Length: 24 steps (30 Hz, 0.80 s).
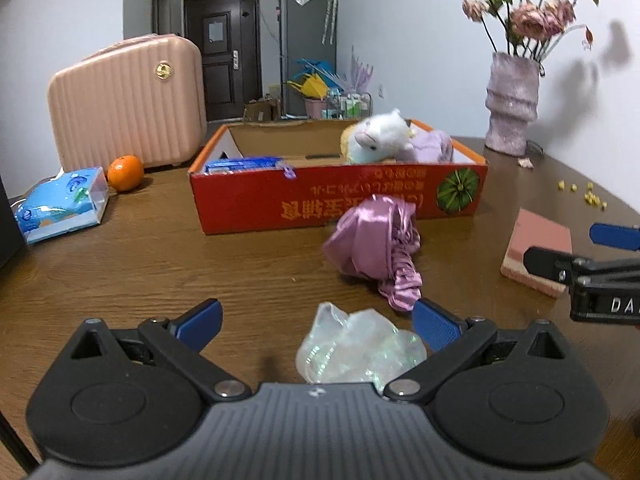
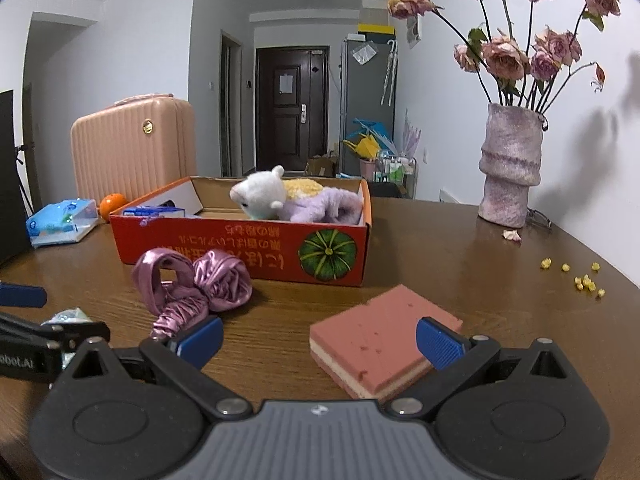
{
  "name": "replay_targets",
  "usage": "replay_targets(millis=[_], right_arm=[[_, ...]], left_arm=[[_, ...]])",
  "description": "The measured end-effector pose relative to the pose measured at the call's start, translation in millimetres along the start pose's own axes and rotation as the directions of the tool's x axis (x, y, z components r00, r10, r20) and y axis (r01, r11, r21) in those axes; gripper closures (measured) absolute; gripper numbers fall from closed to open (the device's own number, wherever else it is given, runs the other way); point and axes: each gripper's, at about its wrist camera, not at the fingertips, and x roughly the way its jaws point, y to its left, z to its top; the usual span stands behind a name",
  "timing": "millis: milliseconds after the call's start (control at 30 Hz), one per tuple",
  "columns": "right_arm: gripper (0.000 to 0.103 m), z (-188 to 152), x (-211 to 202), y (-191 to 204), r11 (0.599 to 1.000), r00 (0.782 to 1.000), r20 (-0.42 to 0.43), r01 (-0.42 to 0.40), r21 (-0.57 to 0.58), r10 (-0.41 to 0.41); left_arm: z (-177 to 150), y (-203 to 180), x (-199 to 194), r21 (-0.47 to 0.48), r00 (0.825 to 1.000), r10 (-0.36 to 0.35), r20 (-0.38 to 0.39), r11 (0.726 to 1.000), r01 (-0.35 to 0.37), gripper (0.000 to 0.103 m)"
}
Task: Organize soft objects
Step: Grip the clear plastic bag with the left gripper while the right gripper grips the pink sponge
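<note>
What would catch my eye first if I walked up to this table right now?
Probably the bright red cardboard box mid-table, with a white plush toy peeking over its rim. In front of it lies a shiny purple satin bundle, and a vase of dried pink roses stands at the table's far right.

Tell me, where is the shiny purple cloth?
The shiny purple cloth lies on the table, just in front of the red box, between the crinkly clear wrap and the pink sponge.

The red cardboard box [image 2: 240,248] carries upside-down orange East Asian lettering beside a green pumpkin picture. The left gripper's [image 2: 24,354] body reads "obot.AI", cut off; the right gripper's [image 1: 608,304] body reads "DA", cut off
</note>
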Motion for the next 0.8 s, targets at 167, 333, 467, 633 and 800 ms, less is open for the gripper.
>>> replay_targets(millis=[167, 333, 467, 633, 800], right_arm=[[0.0, -3, 4, -1, 1.0, 1.0, -0.024, -0.004, 0.015, 0.004], [0.0, -4, 6, 0, 1.0, 0.999, -0.037, -0.004, 0.011, 0.004], [0.0, -4, 8, -1, 1.0, 0.999, -0.044, -0.002, 0.015, 0.003], [0.0, -5, 9, -2, 1.0, 0.999, -0.049, 0.002, 0.019, -0.001], [0.0, -6, 11, -1, 1.0, 0.998, -0.056, 0.009, 0.017, -0.008]], left_arm=[[-6, -7, 11, 0.03, 0.999, -0.012, -0.049, 0.999, 0.014, 0.002], [-8, -7, 16, 0.036, 0.997, -0.025, -0.073, 0.999, 0.028, 0.024], [-9, -6, 21, 0.036, 0.993, -0.059, -0.101, 0.997, 0.063, 0.053], [-12, -3, 24, 0.038, 0.988, -0.081, -0.129, 0.996, 0.087, 0.062], [-10, 3, 20, 0.029, 0.992, -0.076, -0.105, 0.996, 0.08, 0.062]])
